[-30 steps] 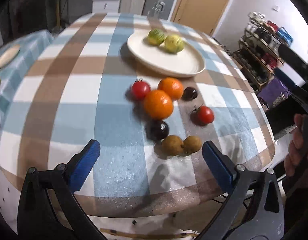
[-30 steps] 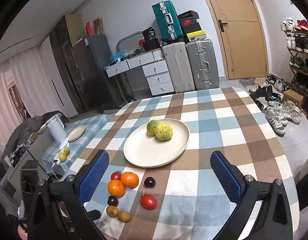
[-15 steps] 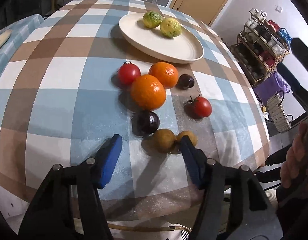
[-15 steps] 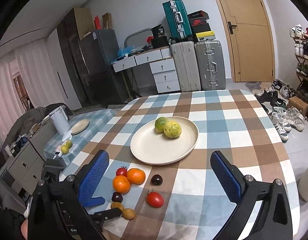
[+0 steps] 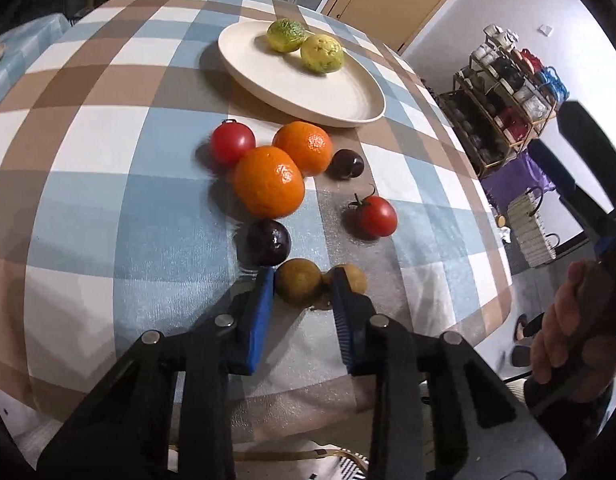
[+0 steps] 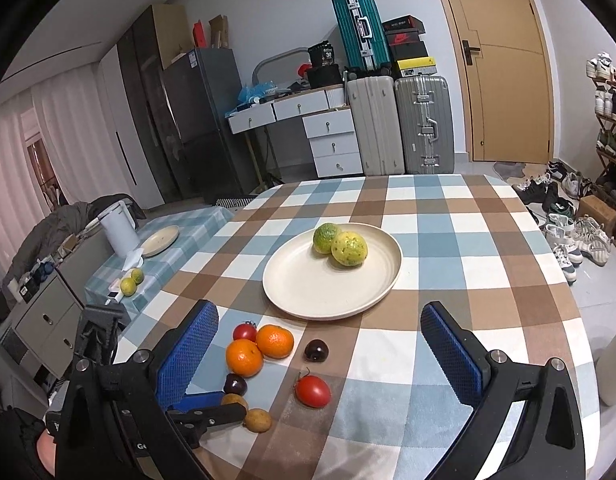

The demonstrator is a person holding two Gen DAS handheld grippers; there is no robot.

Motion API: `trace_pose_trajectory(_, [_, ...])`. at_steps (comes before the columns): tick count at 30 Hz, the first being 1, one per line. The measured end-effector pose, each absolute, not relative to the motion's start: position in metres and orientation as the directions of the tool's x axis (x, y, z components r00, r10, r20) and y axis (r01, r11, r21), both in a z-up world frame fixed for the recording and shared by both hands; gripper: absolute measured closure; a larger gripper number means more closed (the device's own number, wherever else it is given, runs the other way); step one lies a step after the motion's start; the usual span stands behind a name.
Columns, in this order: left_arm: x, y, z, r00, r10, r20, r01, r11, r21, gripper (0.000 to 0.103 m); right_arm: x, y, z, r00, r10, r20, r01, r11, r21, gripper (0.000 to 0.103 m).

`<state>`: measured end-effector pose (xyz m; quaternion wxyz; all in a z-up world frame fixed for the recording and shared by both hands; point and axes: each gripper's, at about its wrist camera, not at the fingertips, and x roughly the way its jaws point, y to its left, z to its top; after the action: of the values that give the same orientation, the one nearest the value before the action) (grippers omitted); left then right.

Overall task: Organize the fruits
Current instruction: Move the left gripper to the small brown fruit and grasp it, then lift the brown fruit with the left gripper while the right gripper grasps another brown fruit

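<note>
Taking the cream plate [image 6: 332, 276] on the checked tabletop [image 6: 460, 264] as landmark, left to right

Far left of the plate, on a side table: white kettle [image 6: 119, 229], a smaller plate [image 6: 161, 235], two green-yellow fruits [image 6: 131, 281]

Below-left of the plate: left gripper [image 5: 303, 282] low at the near edge, blue pads closed in against a brown round fruit [image 5: 298, 282], one pad touching each side; clamped on it as far as can be seen. Just right of it, touching, a second brown fruit [image 5: 351, 277]. Directly beyond, a dark plum [image 5: 269, 241]

Further toward the plate: red tomato [image 5: 232, 145], two oranges [image 5: 269, 182] [image 5: 304, 148] touching each other, another dark plum [image 5: 347, 164], then a stemmed tomato [image 5: 377, 216] on its own to the right

On the plate, far side: two yellow-green bumpy fruits [image 6: 327, 238] [image 6: 349, 249] touching

Right gripper [image 6: 320, 348] raised above the near tabletop, blue pads wide apart, holding nothing

Behind the plate, across the room: grey drawers, a black box marked "36" [image 6: 323, 55], a teal suitcase [image 6: 356, 30] atop two silver ones, shoeboxes with a Nike swoosh [image 6: 402, 37]; other lettering too small to read

Right of the plate: wooden door [image 6: 504, 60], shoe rack [image 6: 610, 120], sneakers on the floor
</note>
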<state>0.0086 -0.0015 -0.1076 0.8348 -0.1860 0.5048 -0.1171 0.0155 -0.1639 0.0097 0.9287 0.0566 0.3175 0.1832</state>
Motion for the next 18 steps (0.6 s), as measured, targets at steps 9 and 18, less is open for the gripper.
trace_pose_trajectory(9, [0.001, 0.016, -0.087, 0.495, -0.503, -0.708, 0.041, 0.828, -0.559, 0.077, 0.017, -0.164, 0.003, 0.693, 0.399, -0.600, -0.315, 0.917, 0.245, 0.000])
trace_pose_trajectory(18, [-0.011, 0.075, -0.030, 0.668, -0.480, -0.569, 0.056, 0.794, -0.605, 0.077, 0.012, -0.154, -0.029, 0.554, 0.432, -0.712, -0.323, 0.899, 0.294, 0.000])
